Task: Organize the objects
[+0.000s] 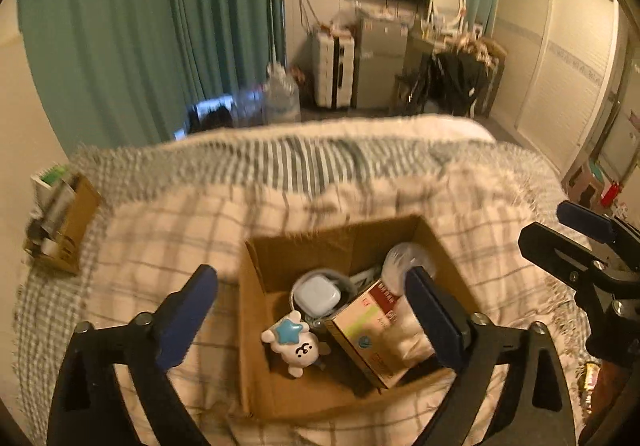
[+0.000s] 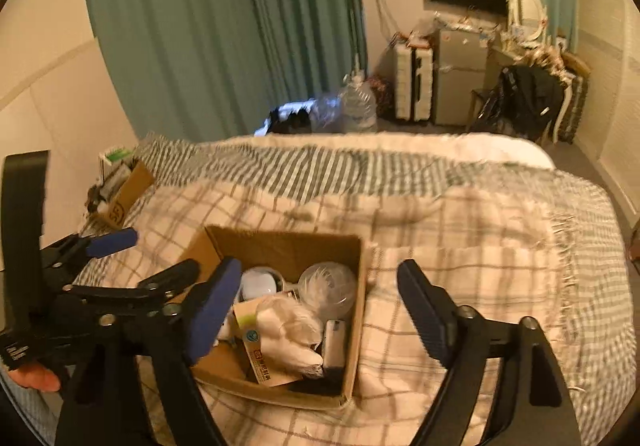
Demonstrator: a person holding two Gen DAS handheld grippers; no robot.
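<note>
Above cardboard box [image 1: 256, 330] — left tongs [image 1: 312, 320], right tongs [image 2: 316, 310] wide apart, empty.

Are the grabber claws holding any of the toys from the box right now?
No. The left gripper and the right gripper are both open and empty, above the cardboard box on the bed.

Both cameras look down and forward from just above the bed [image 1: 360, 174], close to the open box [image 1: 256, 326] [image 2: 356, 326]. The left one sits left of the right one. Both see the curtains [image 1: 160, 26] [image 2: 240, 26].
</note>
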